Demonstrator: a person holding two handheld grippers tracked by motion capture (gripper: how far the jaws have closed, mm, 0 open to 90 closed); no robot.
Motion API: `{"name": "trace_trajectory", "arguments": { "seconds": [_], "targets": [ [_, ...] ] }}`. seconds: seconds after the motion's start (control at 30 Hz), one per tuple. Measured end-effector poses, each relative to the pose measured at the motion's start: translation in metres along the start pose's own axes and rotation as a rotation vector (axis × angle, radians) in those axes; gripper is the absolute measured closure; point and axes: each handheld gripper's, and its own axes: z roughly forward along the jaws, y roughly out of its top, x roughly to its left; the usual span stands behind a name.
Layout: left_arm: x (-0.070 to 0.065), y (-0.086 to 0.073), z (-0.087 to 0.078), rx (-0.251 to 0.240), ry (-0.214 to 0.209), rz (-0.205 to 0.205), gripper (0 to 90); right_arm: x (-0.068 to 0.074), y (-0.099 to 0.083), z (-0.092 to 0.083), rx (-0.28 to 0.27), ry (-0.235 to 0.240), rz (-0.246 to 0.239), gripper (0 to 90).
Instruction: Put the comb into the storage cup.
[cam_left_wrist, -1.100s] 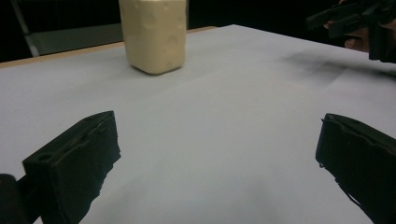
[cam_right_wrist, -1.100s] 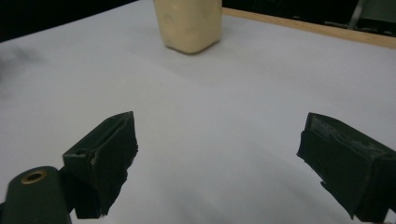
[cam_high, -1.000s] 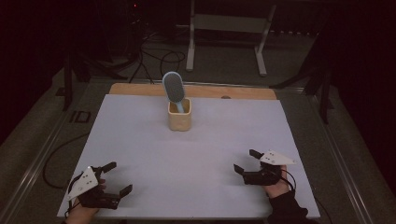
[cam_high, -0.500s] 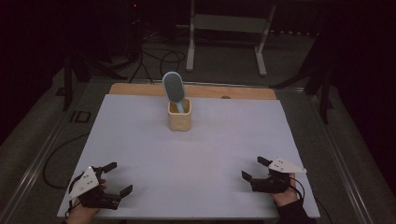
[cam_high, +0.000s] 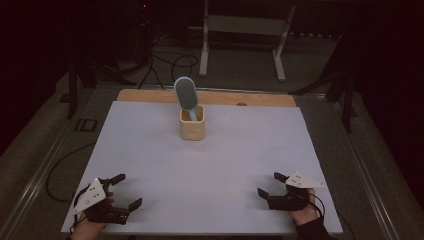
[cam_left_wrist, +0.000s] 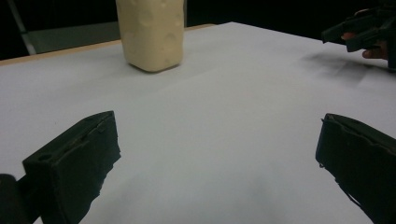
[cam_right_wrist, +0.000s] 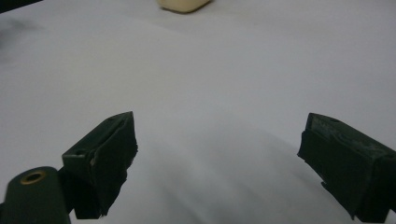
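A cream cup-shaped holder (cam_high: 192, 123) stands near the far middle of the white table (cam_high: 240, 150), with a light blue hairbrush (cam_high: 185, 93) upright in it, head up. In the left gripper view the holder (cam_left_wrist: 150, 31) shows at the top. My left gripper (cam_high: 127, 191) rests open near the front left corner, nothing between its jaws. My right gripper (cam_high: 269, 184) rests open near the front right, jaws empty; it also shows far off in the left gripper view (cam_left_wrist: 343, 36). The right gripper view shows the holder's base (cam_right_wrist: 185, 4).
A wooden strip (cam_high: 210, 97) runs along the table's far edge. Beyond it, on the dark floor, stand a metal frame's legs (cam_high: 242, 45) and loose cables (cam_high: 165, 60). The broad white surface lies between the grippers and the holder.
My right gripper has drawn back toward the front edge and a little to the right. The left gripper has barely moved.
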Motion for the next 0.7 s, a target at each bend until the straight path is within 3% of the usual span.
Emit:
{"name": "trace_trajectory", "arguments": {
  "seconds": [0.13,0.47,0.7],
  "targets": [
    [0.0002,-0.0002,0.0001,0.001,0.000,-0.002,0.0,0.0015,0.0023,0.0020,-0.014,0.008,-0.008,10.3],
    [0.0008,-0.0004,0.0000,-0.001,0.001,-0.007,0.0,0.0026,0.0044,0.0098,0.016,0.000,-0.053,10.1],
    [0.0007,0.0004,0.0001,-0.003,0.001,-0.005,0.0,0.0032,0.0060,0.0070,-0.039,0.018,-0.112,10.4]
  ]
}}
